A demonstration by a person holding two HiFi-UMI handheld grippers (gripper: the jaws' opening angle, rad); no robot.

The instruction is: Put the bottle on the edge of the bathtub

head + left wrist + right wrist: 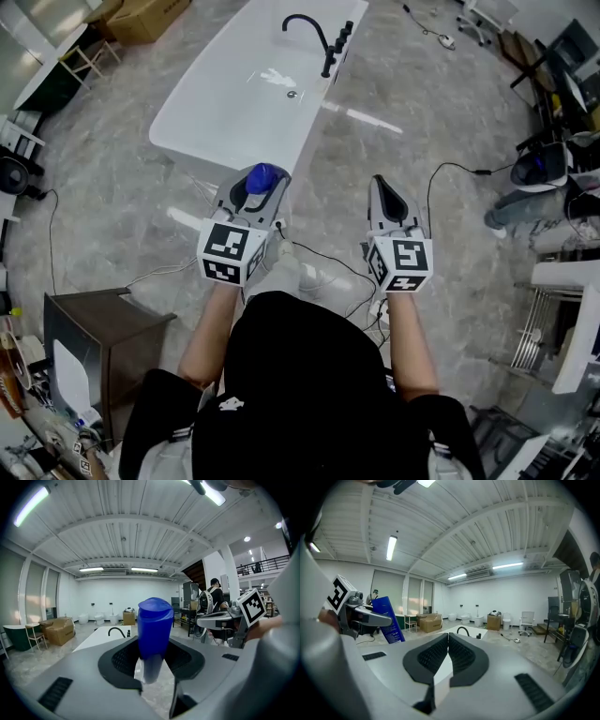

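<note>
Carry stage, I'd say: the bottle's in hand, not placed yet. Starting at the left, a brown cabinet [103, 323] sits at about 8 o'clock, well clear of the route. The left gripper [253, 187] has its claw pinching the blue bottle [153, 620], which stands up between the pads, out over the floor and short of the tub. The white bathtub [225, 103] lies at 12 o'clock with the black faucet [327, 56] at its far end, so the near rim looks like the easiest landing spot. The next move probably wants a step forward, then setting the bottle upright on the flat edge before letting go. Floor cables [330, 259] by the feet are the trip risk. The right gripper [382, 192], at 1 o'clock, is pressed together with nothing in it.
</note>
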